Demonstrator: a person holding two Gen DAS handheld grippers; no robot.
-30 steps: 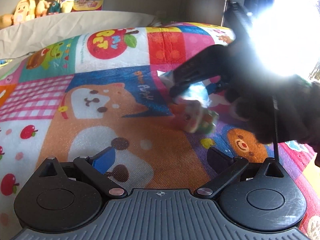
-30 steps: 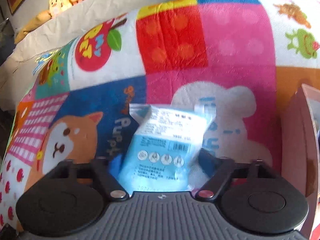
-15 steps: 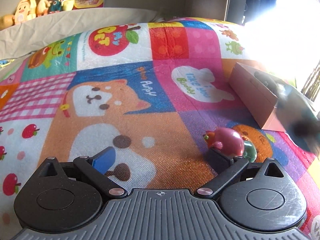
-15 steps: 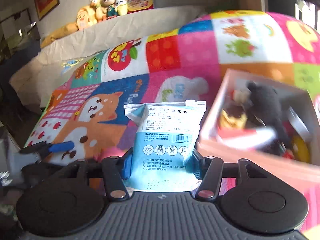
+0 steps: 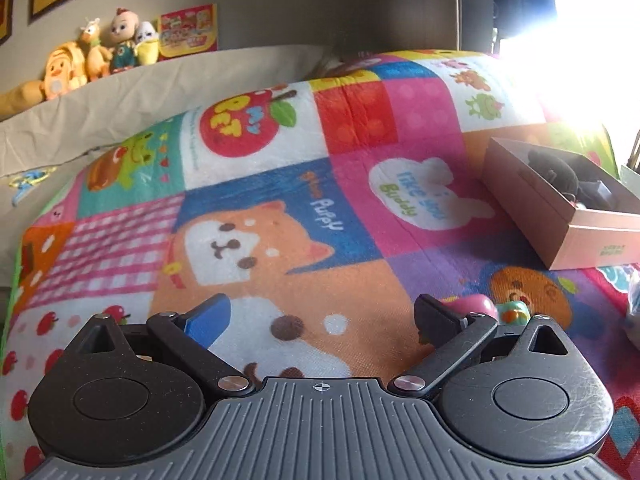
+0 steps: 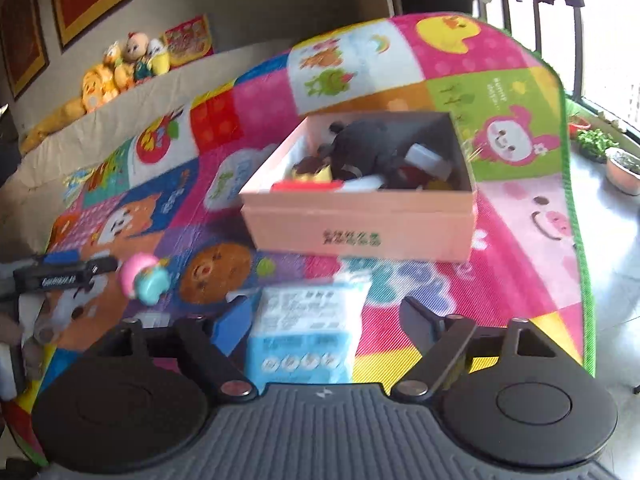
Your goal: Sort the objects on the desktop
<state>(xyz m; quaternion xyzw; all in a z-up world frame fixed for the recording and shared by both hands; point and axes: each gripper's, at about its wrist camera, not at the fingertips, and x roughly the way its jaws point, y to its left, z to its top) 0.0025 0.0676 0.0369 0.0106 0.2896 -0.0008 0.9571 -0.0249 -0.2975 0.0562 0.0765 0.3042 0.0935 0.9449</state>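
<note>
A pink cardboard box [image 6: 360, 224] [image 5: 560, 216] stands on the colourful play mat, holding a black plush toy [image 6: 372, 144] and several small items. My right gripper [image 6: 320, 316] is open; a light blue packet [image 6: 304, 340] lies between its fingers, leaning towards the left one, in front of the box. My left gripper [image 5: 320, 316] is open and empty over the mat. A pink and green toy [image 5: 484, 308] [image 6: 144, 276] lies just behind its right finger. The left gripper also shows in the right wrist view [image 6: 60, 272].
The play mat [image 5: 280, 208] covers the surface; its green edge [image 6: 576, 208] drops to a grey floor on the right. Plant pots [image 6: 620, 168] stand on that floor. Stuffed toys [image 5: 96, 52] sit on a beige ledge at the back. Strong glare fills the upper right of the left wrist view.
My right gripper carried the blue packet from the mat's middle to in front of the pink box and its jaws opened. My left gripper stayed open, shifting slightly.
</note>
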